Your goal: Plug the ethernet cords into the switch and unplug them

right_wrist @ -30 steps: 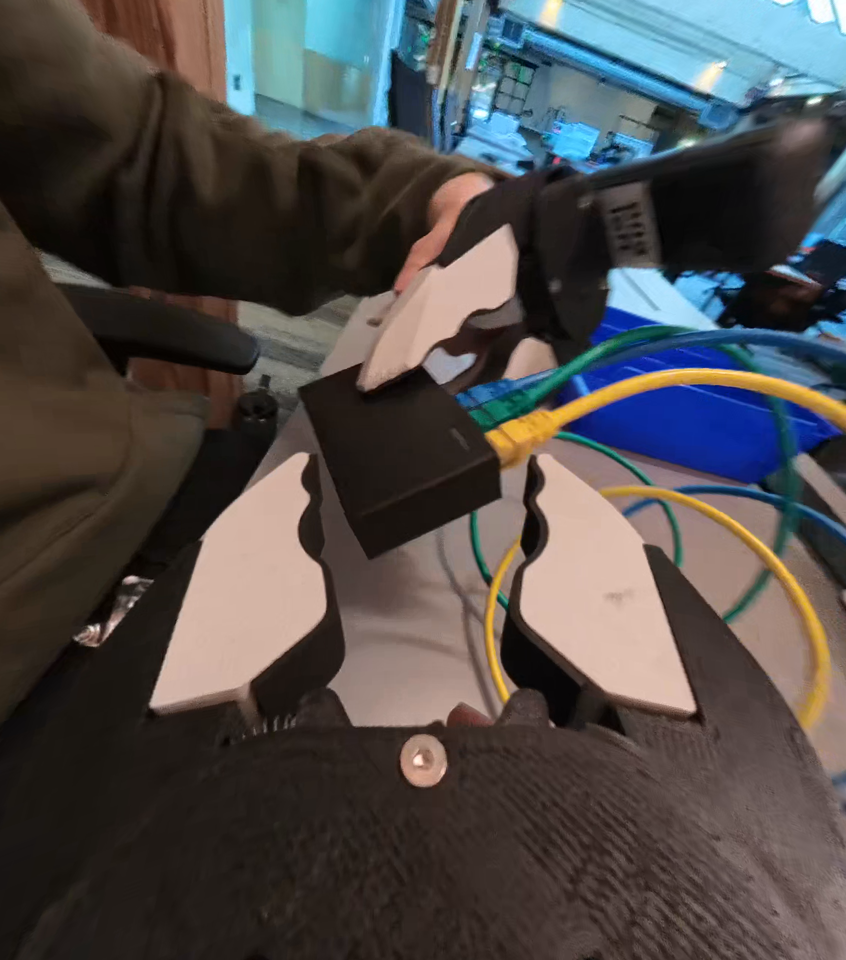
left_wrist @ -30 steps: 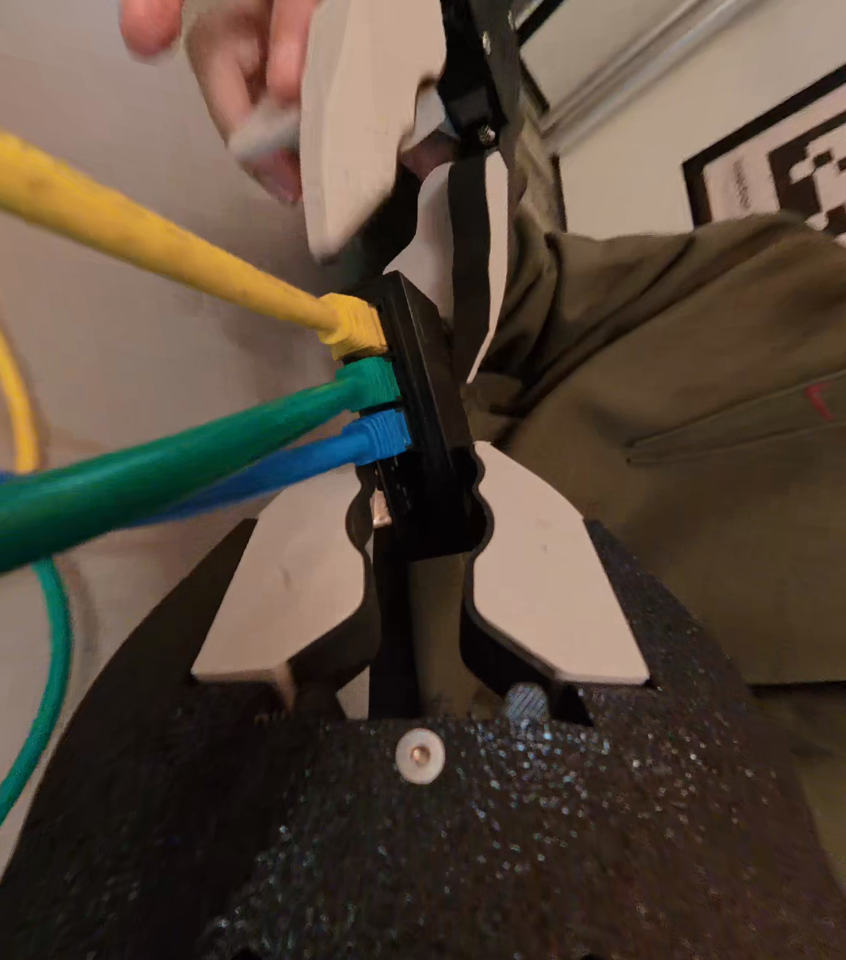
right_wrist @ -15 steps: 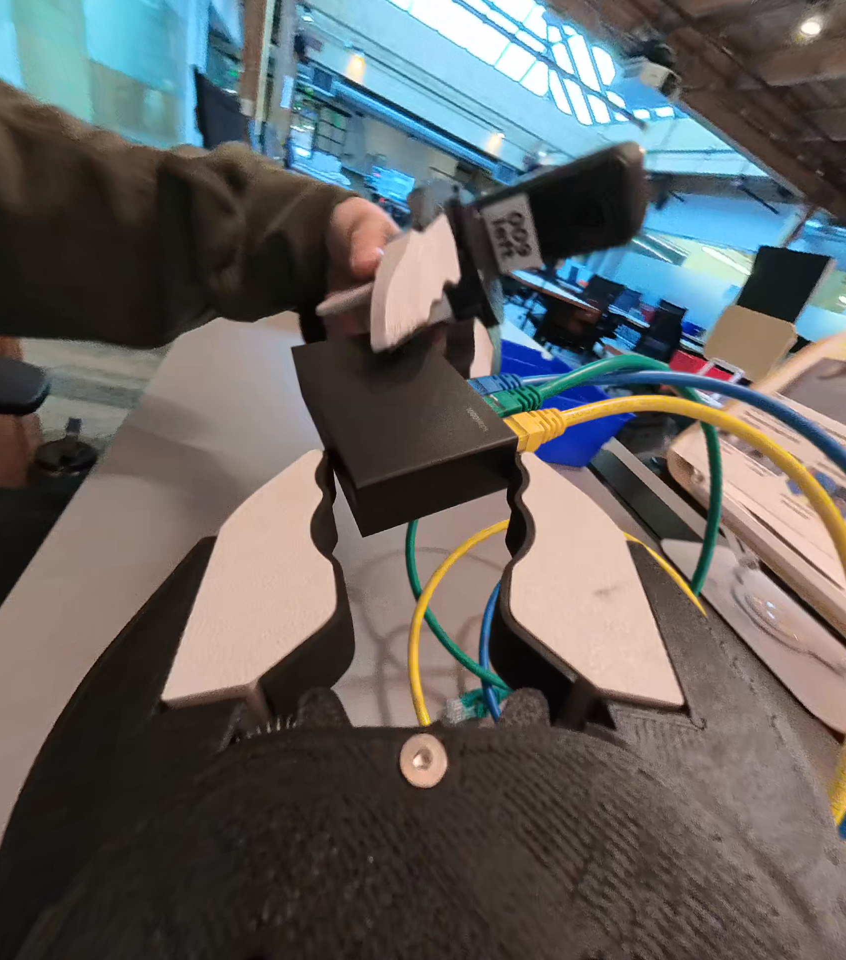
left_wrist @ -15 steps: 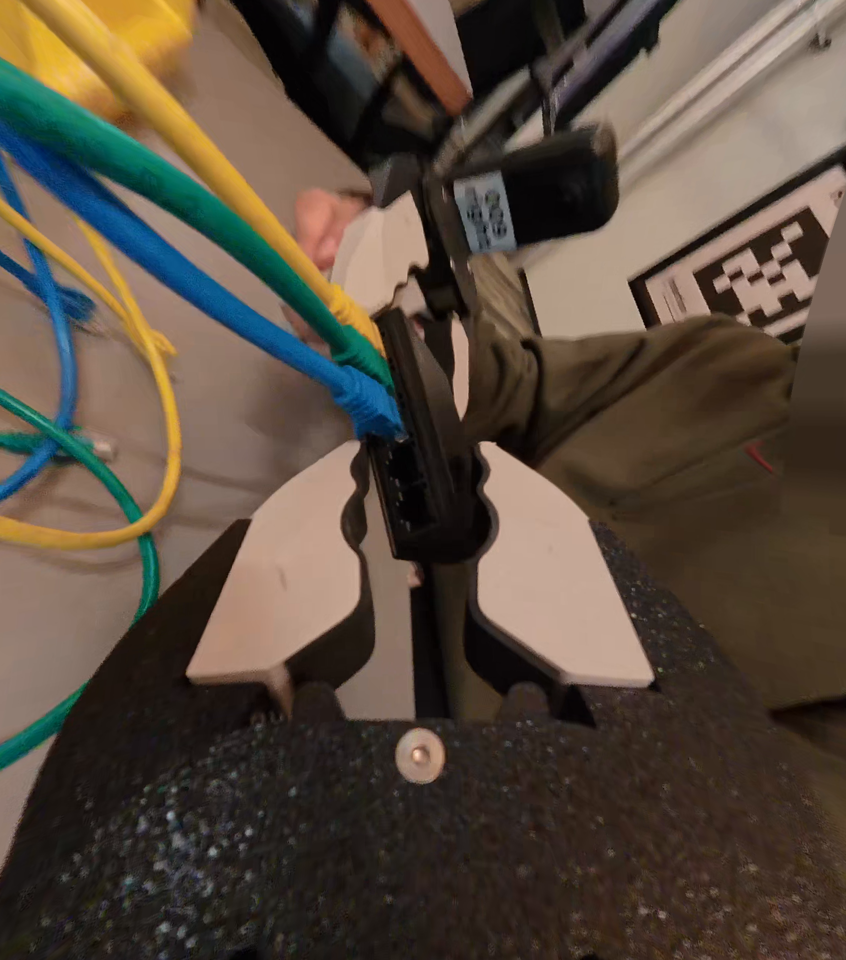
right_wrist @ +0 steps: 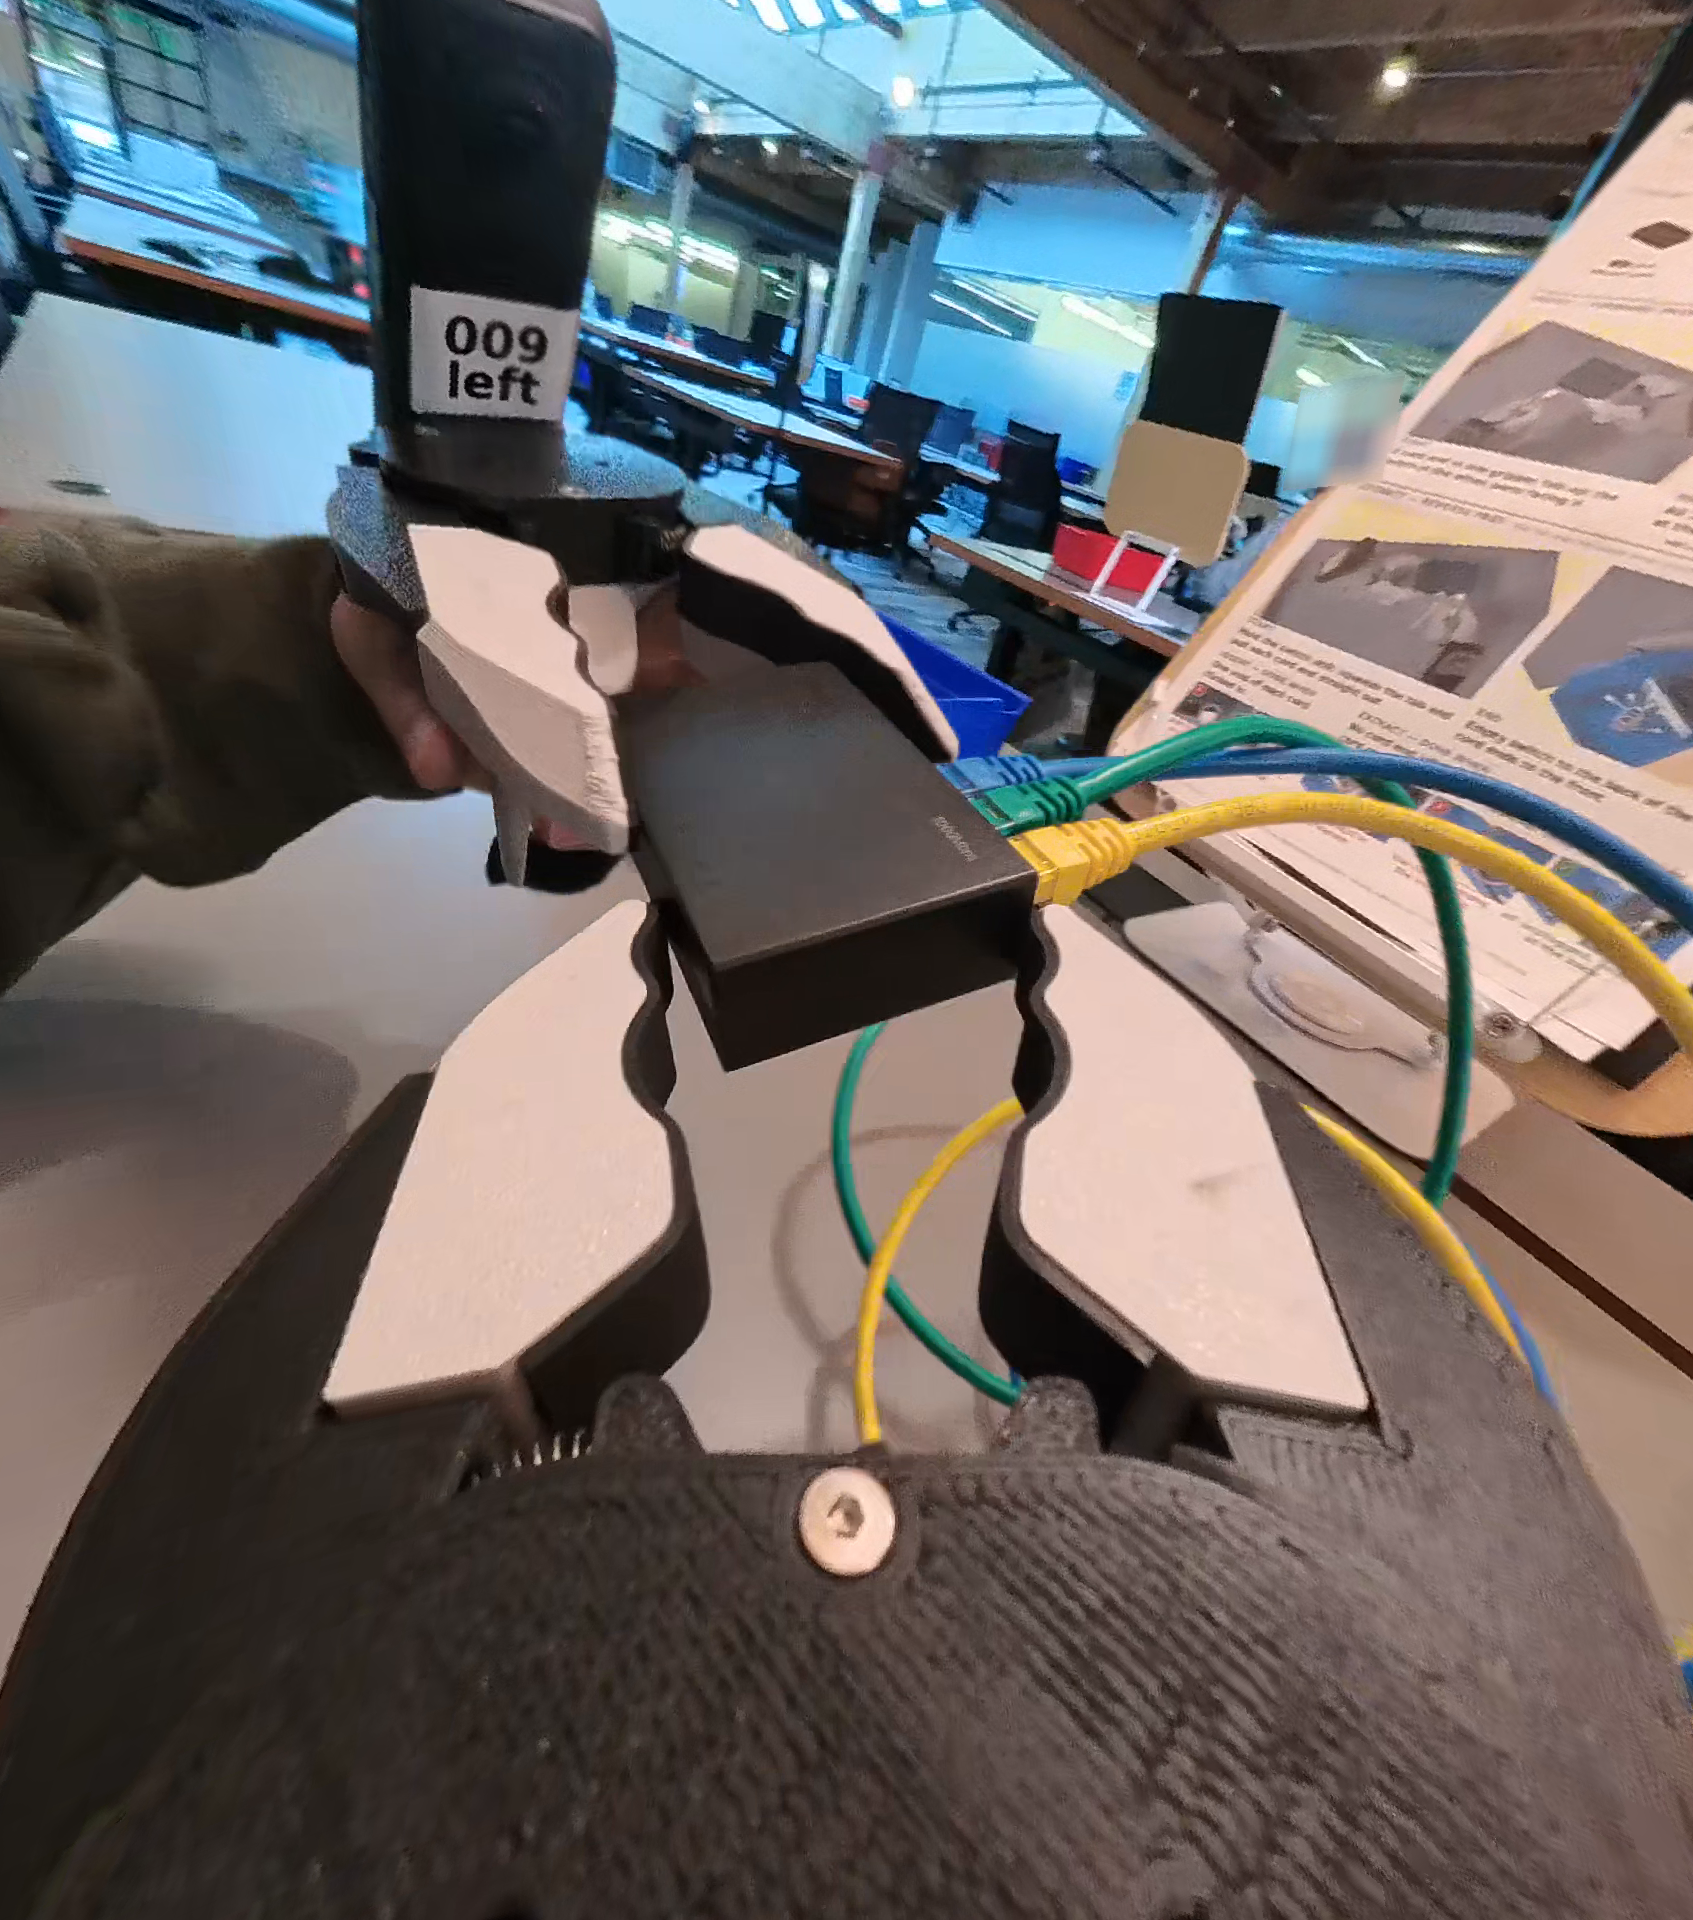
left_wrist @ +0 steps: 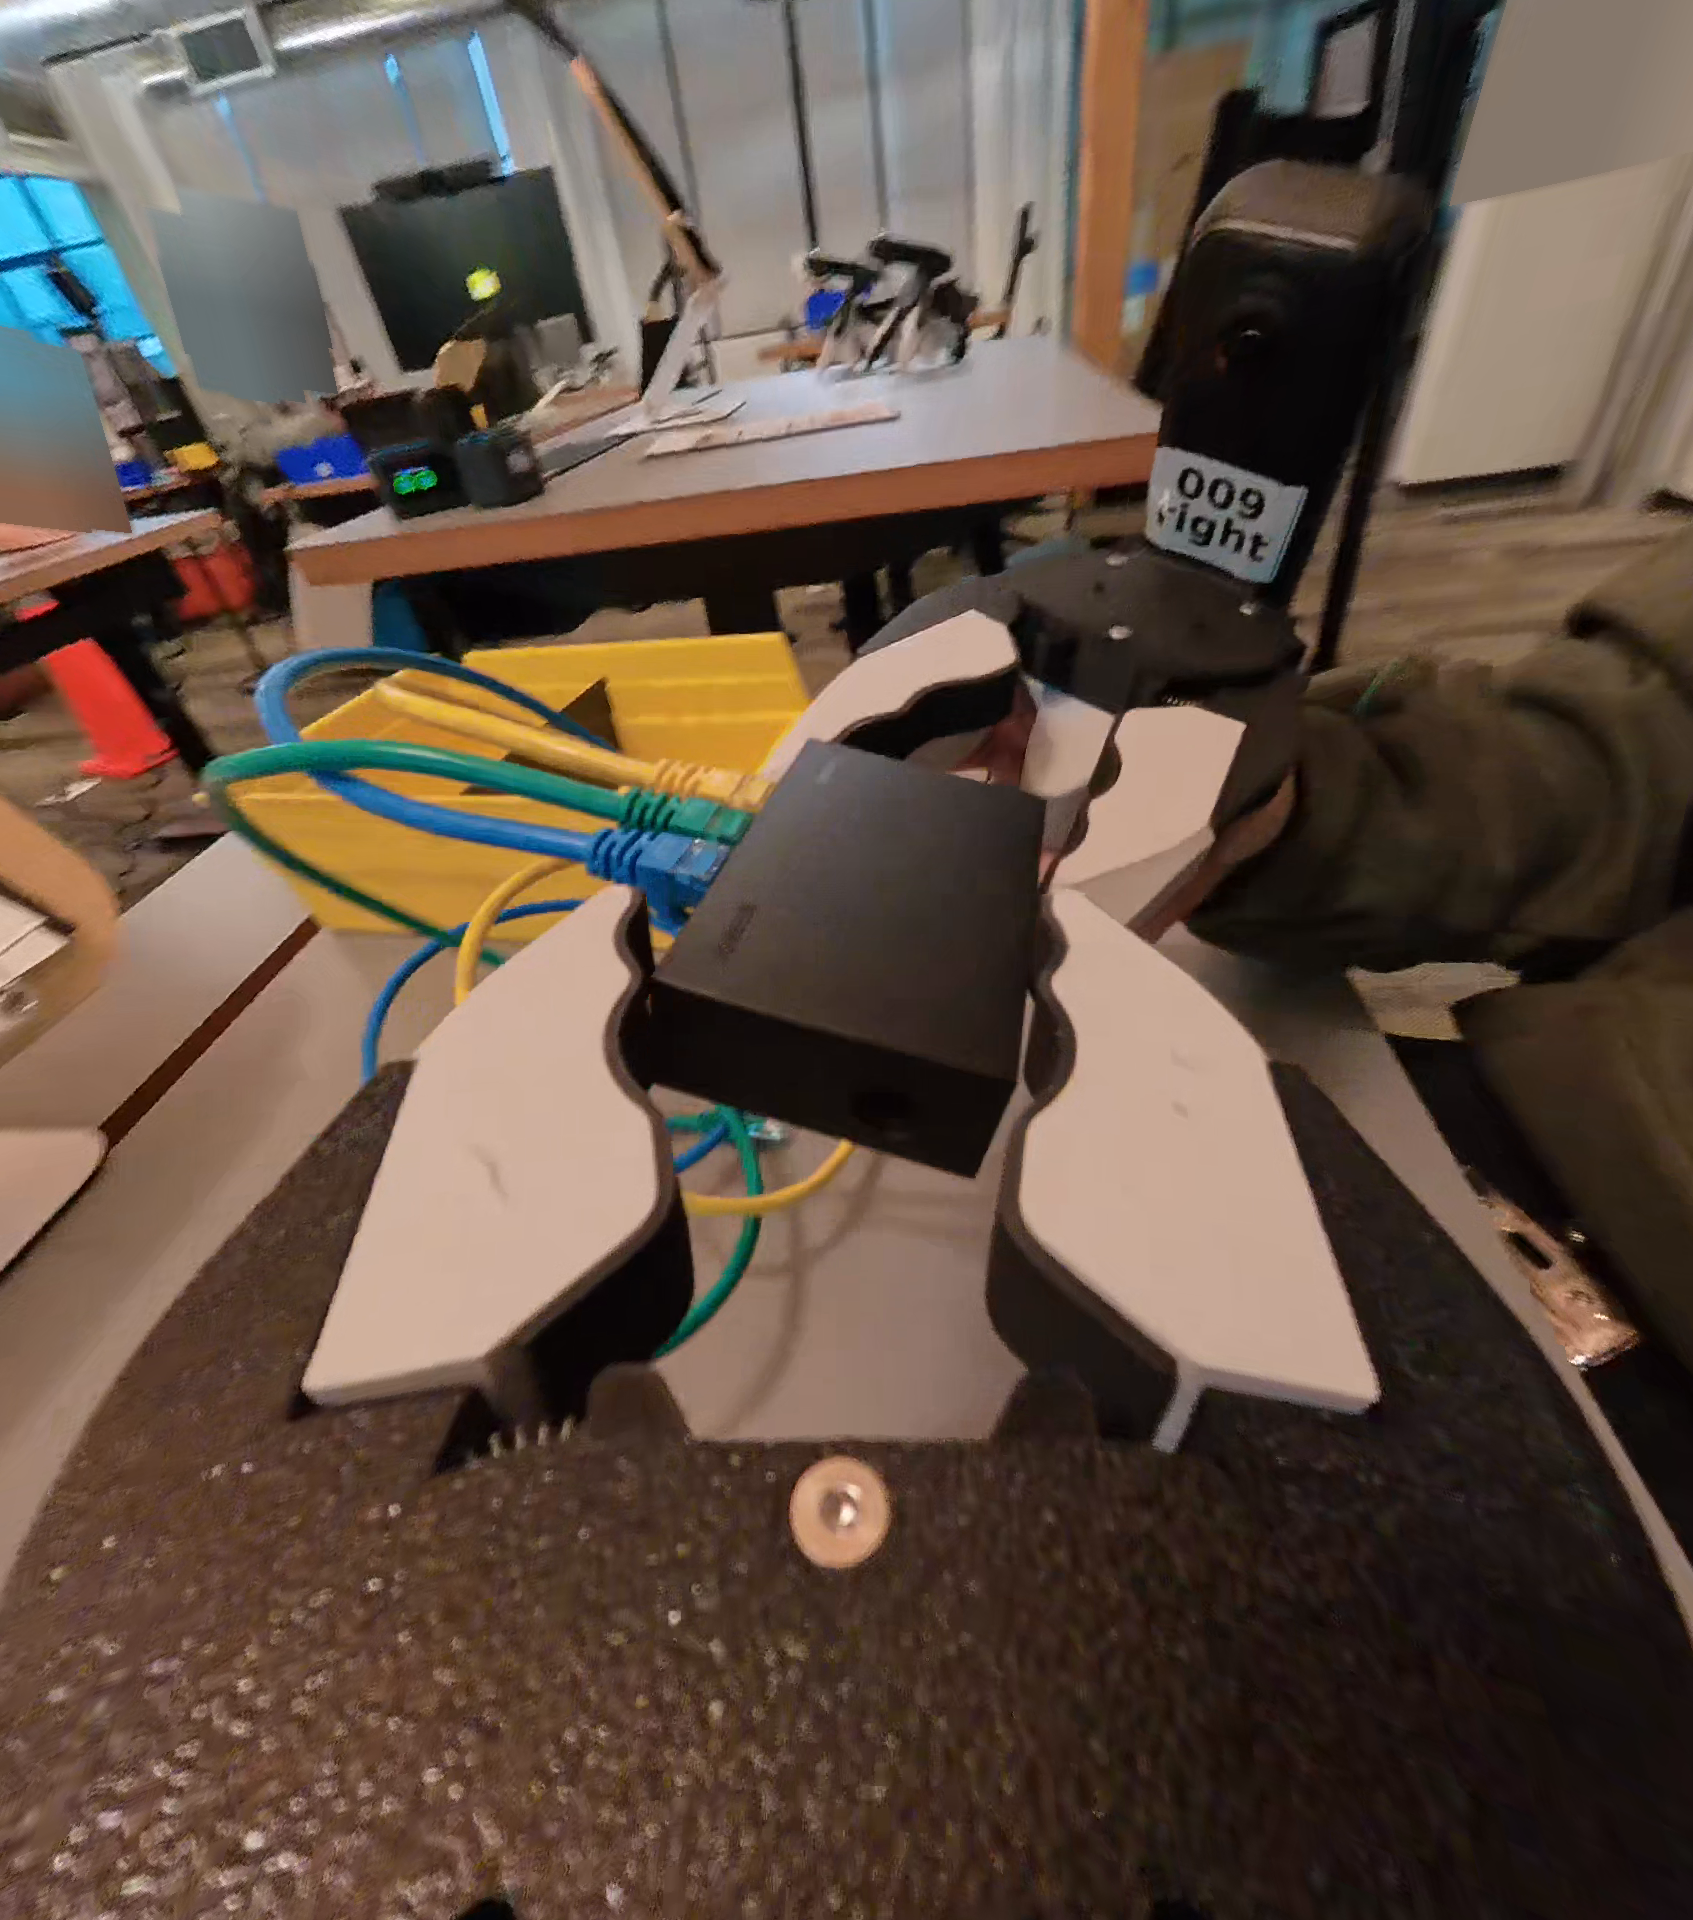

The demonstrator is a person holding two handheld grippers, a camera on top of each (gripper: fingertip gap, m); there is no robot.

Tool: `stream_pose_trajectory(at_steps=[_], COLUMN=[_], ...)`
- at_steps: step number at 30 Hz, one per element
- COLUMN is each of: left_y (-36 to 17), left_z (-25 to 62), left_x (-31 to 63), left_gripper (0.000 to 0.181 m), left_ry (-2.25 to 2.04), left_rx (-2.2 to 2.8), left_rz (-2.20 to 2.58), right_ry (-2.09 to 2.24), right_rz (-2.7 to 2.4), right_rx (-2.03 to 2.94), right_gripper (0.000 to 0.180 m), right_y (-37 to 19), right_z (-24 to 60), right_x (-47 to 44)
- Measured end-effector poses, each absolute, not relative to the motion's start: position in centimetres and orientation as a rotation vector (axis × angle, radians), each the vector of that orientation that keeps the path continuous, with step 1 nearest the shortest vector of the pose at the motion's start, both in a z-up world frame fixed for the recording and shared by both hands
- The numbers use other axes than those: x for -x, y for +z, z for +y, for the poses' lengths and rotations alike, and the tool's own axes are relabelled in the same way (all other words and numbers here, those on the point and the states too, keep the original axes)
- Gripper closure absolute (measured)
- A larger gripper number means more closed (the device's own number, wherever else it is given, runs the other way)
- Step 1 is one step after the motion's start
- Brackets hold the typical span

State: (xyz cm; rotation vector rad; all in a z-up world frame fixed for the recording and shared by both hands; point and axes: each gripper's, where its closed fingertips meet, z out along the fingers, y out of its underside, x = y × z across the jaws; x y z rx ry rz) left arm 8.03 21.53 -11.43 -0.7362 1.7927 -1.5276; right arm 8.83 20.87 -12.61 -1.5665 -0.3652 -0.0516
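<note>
Two worktables (left_wrist: 769,457) behind grey tabletop (left_wrist: 198,977)

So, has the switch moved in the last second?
Yes. Against the table, the switch has turned from steeply tilted to roughly level, held clear above it.

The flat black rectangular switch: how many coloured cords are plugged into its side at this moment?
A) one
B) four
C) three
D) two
C: the flat black rectangular switch carries three plugs side by side, of the yellow cord, the green cord and the blue cord.
</note>
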Motion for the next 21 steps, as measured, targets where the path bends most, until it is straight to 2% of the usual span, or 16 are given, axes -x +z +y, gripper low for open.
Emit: stream_pose_trajectory(at_steps=[8, 11, 14, 15, 21], left_y=[-11.1, -11.1, -11.2, -10.9, -11.2], left_z=[21.8, 21.4, 21.6, 21.8, 21.8], left_x=[-8.7, -8.4, -9.3, -9.5, -11.4], left_gripper=[0.112, 0.1, 0.104, 0.113, 0.11], left_ry=[-1.731, -1.817, -1.764, -1.77, -1.792], left_rx=[0.637, 0.604, 0.556, 0.528, 0.496], left_rz=[1.824, 1.902, 1.916, 1.906, 1.922], right_ry=[-0.056, -0.015, -0.059, -0.073, -0.21], right_rz=[-0.224, -0.192, -0.156, -0.156, -0.13], right_rx=[1.6, 1.604, 1.604, 1.593, 1.601], right_gripper=[0.115, 0.115, 0.115, 0.115, 0.115], right_y=[-12.3, -12.1, -11.9, -11.7, -11.5], right_z=[21.1, 21.0, 21.0, 21.0, 21.1], right_x=[-9.8, -10.2, -10.6, -10.6, -11.9])
